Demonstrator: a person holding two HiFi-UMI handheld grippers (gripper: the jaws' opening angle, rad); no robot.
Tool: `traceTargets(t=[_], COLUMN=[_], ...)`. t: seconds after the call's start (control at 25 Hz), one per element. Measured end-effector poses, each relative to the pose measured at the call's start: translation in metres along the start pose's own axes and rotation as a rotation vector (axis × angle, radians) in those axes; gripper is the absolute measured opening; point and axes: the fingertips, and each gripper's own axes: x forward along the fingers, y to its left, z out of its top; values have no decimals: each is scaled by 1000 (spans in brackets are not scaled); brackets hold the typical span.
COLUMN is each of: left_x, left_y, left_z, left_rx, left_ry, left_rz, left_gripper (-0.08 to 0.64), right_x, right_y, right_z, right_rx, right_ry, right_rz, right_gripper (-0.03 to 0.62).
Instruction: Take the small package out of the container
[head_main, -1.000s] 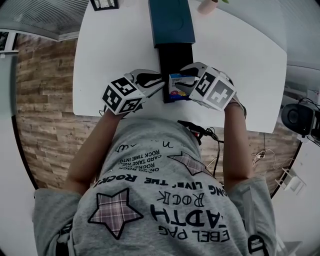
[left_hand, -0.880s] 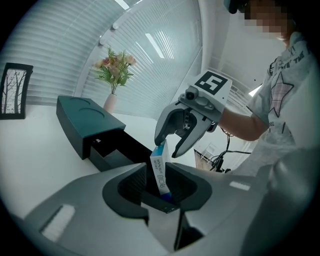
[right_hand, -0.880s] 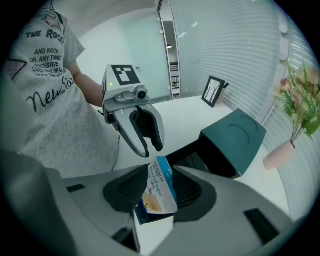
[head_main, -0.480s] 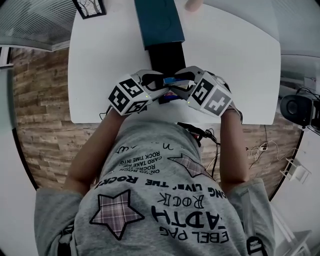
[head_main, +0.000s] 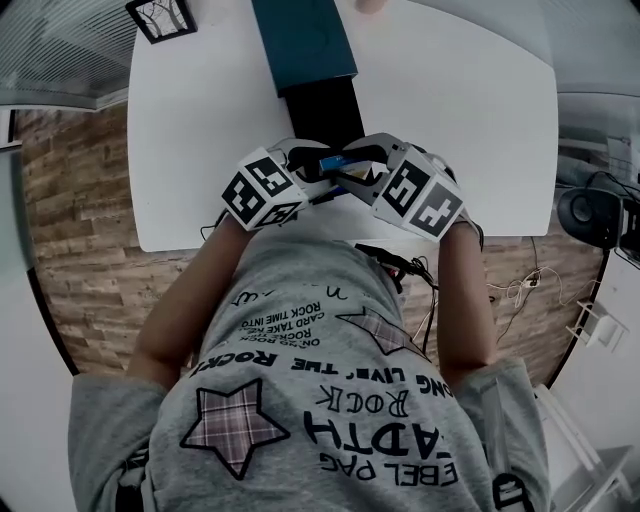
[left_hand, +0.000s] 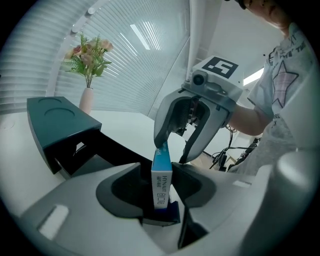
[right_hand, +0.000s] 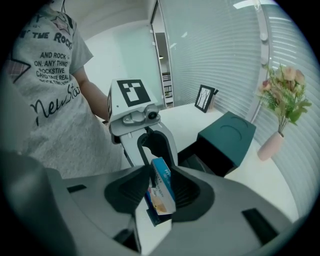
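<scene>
Our right gripper (right_hand: 159, 192), jaws just closing, pinches the package (left_hand: 161, 177) by its far end, outside the container (left_hand: 60, 125), its length running along our left gripper (left_hand: 157, 200), whose just-opened jaws flank it loosely.

T-shirt (head_main: 330, 400): grey, plaid stars, black lettering | left tool (left_hand: 161, 192), right tool (right_hand: 160, 192): pale grey, black-white square markings

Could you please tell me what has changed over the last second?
The small package has moved off the black tray toward the person. The left gripper has just been opening around it; the right gripper closing onto it. The container and table stayed put.
</scene>
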Motion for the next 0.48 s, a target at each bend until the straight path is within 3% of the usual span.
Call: traceTargets(t=[0.48], left_x=[15], left_y=[-4], left_z=[0], left_rx=[49], left_ry=[28], left_rz=[-40], left_gripper=[173], right_x=[-3], right_y=[4], right_z=[-2], right_rx=[25], right_ry=[-21], right_rz=[-10], right_gripper=[136])
